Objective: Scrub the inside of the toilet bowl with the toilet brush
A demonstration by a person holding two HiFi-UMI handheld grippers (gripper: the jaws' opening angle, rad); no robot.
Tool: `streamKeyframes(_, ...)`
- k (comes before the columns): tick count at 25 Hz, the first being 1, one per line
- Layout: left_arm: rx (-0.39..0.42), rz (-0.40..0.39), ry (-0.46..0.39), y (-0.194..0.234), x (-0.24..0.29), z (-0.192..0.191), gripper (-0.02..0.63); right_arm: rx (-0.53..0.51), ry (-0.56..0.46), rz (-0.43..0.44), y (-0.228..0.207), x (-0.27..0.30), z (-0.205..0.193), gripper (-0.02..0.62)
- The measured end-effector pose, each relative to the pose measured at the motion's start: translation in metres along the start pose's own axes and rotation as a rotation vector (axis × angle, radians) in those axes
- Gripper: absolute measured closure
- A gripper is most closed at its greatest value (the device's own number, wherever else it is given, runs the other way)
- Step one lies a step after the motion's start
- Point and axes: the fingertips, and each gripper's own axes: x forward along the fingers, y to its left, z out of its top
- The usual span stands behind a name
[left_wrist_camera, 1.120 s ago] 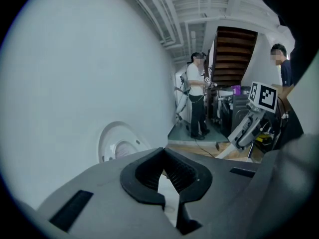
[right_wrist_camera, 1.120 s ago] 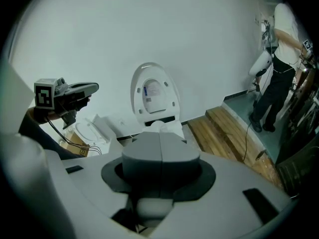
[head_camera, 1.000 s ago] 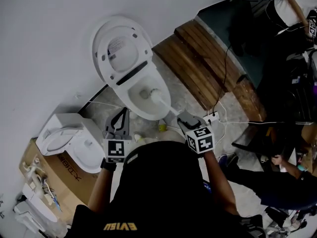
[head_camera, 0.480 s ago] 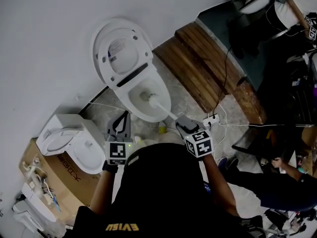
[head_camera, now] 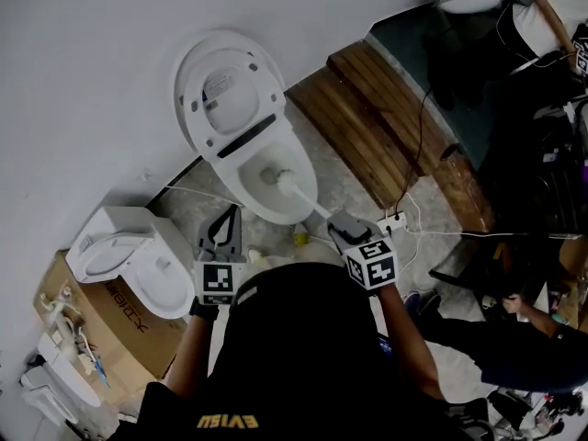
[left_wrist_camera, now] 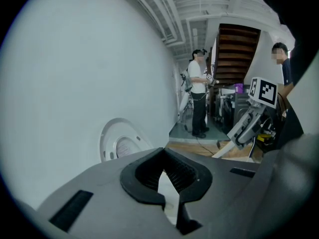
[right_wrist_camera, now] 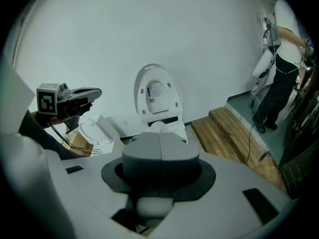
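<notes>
A white toilet [head_camera: 296, 145] stands against the wall with its lid [head_camera: 220, 85] raised. The toilet brush's head [head_camera: 269, 175] sits inside the bowl, and its white handle [head_camera: 308, 200] slants back to my right gripper [head_camera: 342, 228], which is shut on it. In the right gripper view the shut jaws [right_wrist_camera: 160, 136] point at the toilet [right_wrist_camera: 158, 96], with the handle [right_wrist_camera: 149, 205] clamped under them. My left gripper [head_camera: 228, 214] hovers left of the bowl's front, shut on nothing. In the left gripper view its pads [left_wrist_camera: 163, 151] meet, with the lid [left_wrist_camera: 122, 141] beyond.
A second white toilet [head_camera: 138, 260] rests on a cardboard box [head_camera: 119, 324] at the left. Wooden steps [head_camera: 386, 127] lie to the right, and a power strip [head_camera: 393, 219] with cables lies on the floor. A person [head_camera: 514, 329] sits at the right. Another person [left_wrist_camera: 199, 93] stands farther off.
The brush head has shifted slightly inside the bowl as my right gripper made small moves. My left gripper has stayed almost still.
</notes>
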Motion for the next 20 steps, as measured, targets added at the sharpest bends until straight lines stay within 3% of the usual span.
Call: streamKeyframes(20, 0.001, 0.041, 0.031, 0.002, -0.012, -0.007, 0.588, -0.031, 0.019, 0.027, 0.004, 0.004, 0.000, 0.437)
